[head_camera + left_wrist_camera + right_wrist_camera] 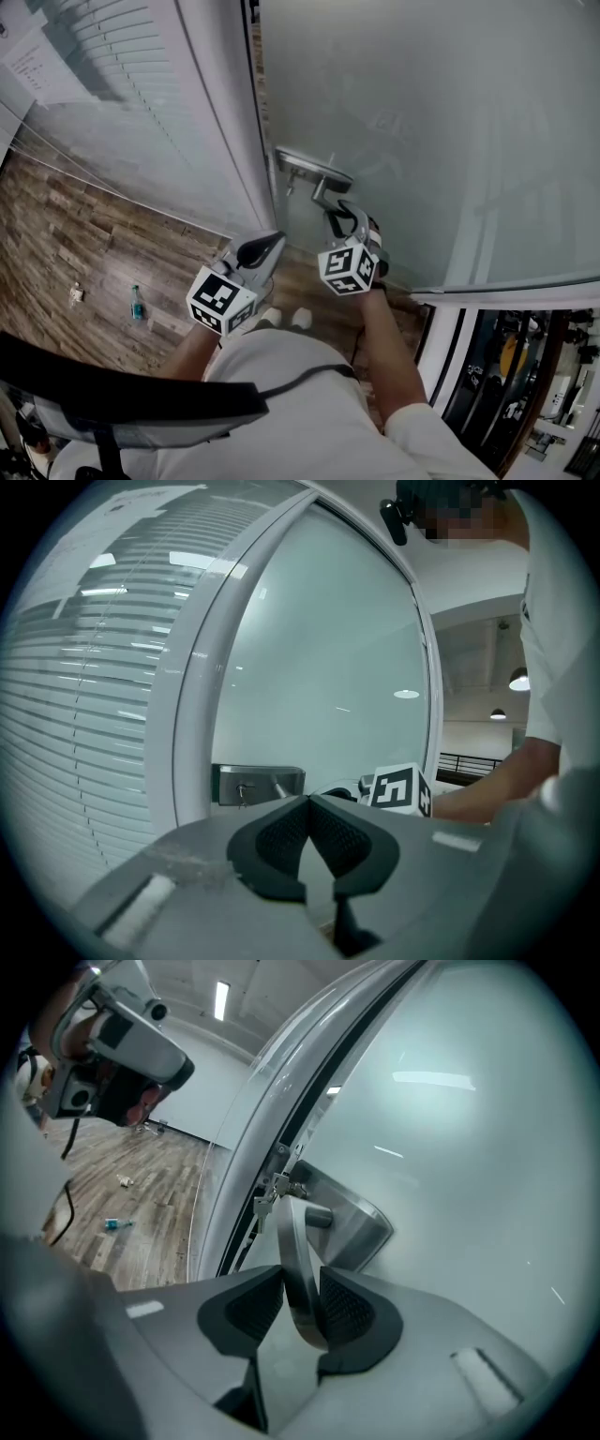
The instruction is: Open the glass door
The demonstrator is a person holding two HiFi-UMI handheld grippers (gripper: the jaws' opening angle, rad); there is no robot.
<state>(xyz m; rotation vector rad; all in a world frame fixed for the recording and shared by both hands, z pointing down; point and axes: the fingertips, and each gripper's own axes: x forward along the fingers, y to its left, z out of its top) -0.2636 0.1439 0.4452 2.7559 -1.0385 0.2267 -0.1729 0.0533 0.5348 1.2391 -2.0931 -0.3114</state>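
Frosted glass door [450, 122] stands closed, its latch edge against the white door frame [225, 122]. A curved brushed-metal lever handle [323, 180] sticks out from a metal lock plate [354, 1227] at that edge.

Right gripper [339, 214]: in its own view the fingers [349, 1309] are clamped on the lever handle [292, 1241], one pad on each flat side, partway along from the pivot, gripper tipped somewhat downward.

Left gripper [267, 246]: fingers [281, 841] pressed together, nothing between them. It hangs beside the right gripper, pointed at the door edge and touching nothing.

Handling, as a judgement:
- The lever is rigid, smooth and probably slippery, so the textured pads need firm pressure.
- A hold nearer the free end gives more leverage. Here the grip sits about mid-length.
- Expect spring resistance on the press-down.
- The glass panel looks heavy and stiff, and fragile to knocks. Pull steadily through the handle and don't jerk.
- Keep the marker cube clear of the glass.
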